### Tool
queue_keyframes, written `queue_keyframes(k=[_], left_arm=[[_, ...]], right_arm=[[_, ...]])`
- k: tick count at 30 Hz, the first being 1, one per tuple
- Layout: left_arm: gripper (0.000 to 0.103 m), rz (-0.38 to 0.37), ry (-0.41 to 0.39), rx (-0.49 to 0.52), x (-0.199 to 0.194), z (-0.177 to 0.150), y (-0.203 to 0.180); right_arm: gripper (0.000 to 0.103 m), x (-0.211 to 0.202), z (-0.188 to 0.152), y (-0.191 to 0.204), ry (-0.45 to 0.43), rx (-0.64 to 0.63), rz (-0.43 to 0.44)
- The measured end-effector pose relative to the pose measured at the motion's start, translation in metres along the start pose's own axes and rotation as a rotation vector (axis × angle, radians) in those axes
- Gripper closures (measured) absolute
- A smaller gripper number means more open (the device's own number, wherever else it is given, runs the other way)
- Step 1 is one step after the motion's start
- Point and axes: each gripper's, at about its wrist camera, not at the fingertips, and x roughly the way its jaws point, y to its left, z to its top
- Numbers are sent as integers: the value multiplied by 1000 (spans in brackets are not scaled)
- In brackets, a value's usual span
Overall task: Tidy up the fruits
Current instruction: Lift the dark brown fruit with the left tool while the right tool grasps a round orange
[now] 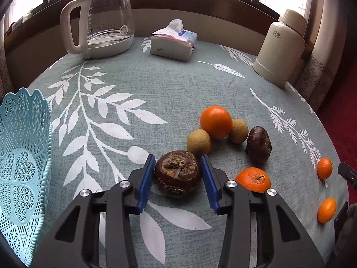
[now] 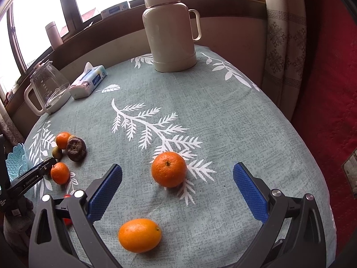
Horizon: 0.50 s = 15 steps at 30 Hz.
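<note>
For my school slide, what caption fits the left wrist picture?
Left hand-held gripper straddles a brown, rough, round fruit on the leaf-patterned tablecloth, beside a light-blue plastic lattice basket.

The left wrist view looks forward along its fingers (image 1: 147,178), low and close over the surface (image 1: 156,89), facing the window. The right wrist view sits a little higher and further right, facing the same window wall. Both share the glass kettle (image 1: 104,17) (image 2: 48,87), tissue pack (image 1: 173,42) (image 2: 88,82), cream flask (image 1: 281,49) (image 2: 170,29) and blue basket (image 1: 22,156) (image 2: 17,160).
</note>
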Motion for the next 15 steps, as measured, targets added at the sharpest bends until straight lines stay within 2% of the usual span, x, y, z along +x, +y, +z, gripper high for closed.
queue_keyframes(k=[8,11,15], left_arm=[[60,26,-142,47,-26,-4,-10],[60,26,-170,42,-31,-3,-9],[60,13,-184,21,-35,-3,-5]], right_arm=[[5,8,2,12,18,-28,-40],[5,15,3,17,32,-52,-64],[11,26,5,23,59,-83,-94]])
